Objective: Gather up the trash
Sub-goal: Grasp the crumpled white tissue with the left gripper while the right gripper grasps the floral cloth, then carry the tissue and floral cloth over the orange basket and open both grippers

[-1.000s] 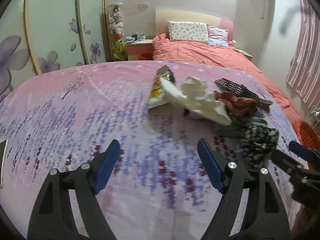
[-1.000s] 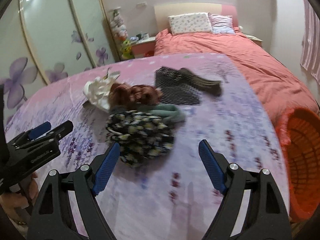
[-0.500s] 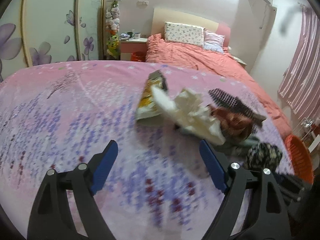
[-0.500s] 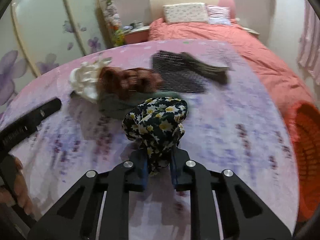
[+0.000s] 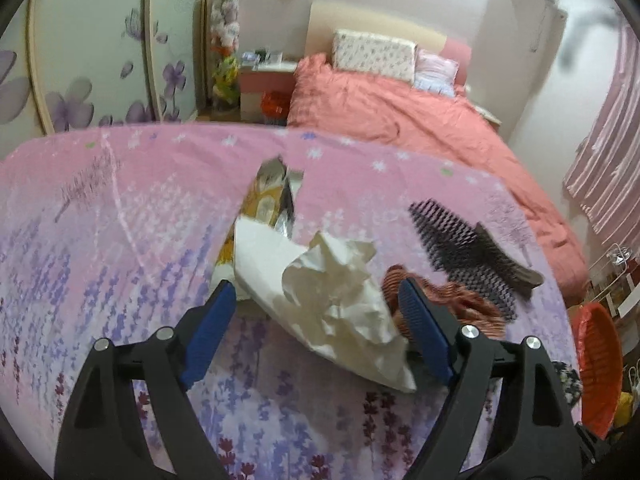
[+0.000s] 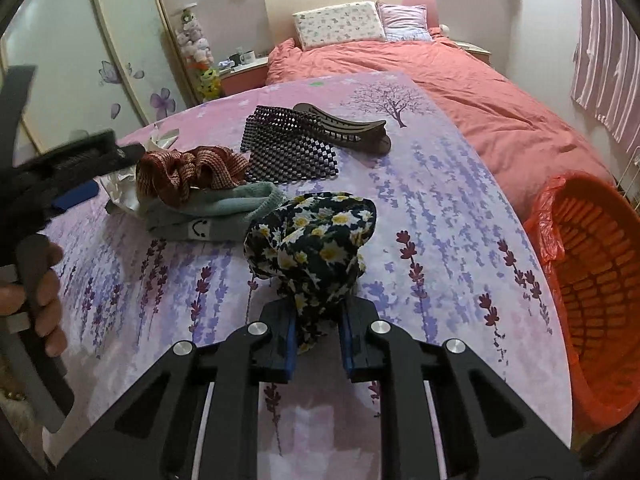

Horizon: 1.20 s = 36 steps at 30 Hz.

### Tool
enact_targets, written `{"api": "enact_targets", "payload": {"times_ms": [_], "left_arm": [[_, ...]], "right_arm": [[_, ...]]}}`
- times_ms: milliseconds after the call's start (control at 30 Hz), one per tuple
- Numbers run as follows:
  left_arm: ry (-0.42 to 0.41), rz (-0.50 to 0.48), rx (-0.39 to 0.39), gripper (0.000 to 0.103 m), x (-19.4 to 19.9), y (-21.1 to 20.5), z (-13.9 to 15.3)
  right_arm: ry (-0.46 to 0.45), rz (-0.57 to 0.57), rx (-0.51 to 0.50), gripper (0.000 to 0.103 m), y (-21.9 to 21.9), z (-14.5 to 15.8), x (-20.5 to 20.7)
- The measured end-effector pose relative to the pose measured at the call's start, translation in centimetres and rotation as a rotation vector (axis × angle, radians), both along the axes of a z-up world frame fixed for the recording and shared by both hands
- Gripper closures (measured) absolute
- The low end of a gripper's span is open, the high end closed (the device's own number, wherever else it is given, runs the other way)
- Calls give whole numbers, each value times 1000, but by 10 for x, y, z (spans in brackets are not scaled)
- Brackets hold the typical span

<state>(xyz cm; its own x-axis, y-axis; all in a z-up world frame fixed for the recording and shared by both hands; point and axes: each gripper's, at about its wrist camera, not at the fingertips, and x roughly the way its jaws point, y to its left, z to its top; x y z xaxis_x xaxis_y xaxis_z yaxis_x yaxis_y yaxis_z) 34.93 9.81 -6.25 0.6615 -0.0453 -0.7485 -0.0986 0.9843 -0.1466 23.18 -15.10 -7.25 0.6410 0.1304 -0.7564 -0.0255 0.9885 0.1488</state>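
Crumpled white tissue [image 5: 340, 304], light and soft, lies on the table between the left gripper's [image 5: 316, 332] wide jaws, best pinched mid-bunch, while the right gripper [image 6: 318, 336] clamps floral cloth [image 6: 316, 236].

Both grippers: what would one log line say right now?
left gripper: open around crumpled paper | right gripper: shut on floral cloth | orange basket: at right

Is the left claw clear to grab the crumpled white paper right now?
Probably yes: the left claw stands open astride the crumpled white paper, nothing lying over it, though the reddish scrunchie crowds one finger.
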Motion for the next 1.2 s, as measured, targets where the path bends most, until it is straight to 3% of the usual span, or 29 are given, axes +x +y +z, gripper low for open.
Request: {"api": "enact_targets", "payload": {"times_ms": [100,233,333,633,800,933,1033,1200], "left_arm": [[30,-3,-38,32,3,5,-9],[18,-30,-52,61,3,4,-13],[-12,-44,-30,66,-3,2,-9],[-67,-107,-20,66,-57,26,5],[-34,-162,37,64,-90,29,-5],[1,-152,73,62,-92,33,-19],[28,-131,57,59,-87,38,-25],[28,-119,64,57,-90,39,-30]], "right_arm": [[1,2,2,86,-1,0,-1],[1,4,-2,85,-4,0,-3],[1,5,-1,85,-4,0,-3],[1,5,-1,85,-4,-1,-3],[1,5,-6,86,-4,-1,-3],[0,5,-3,85,-5,-1,-3],[-4,3,11,73,-6,-1,-4],[-5,5,18,67,-7,-1,-4]]}}
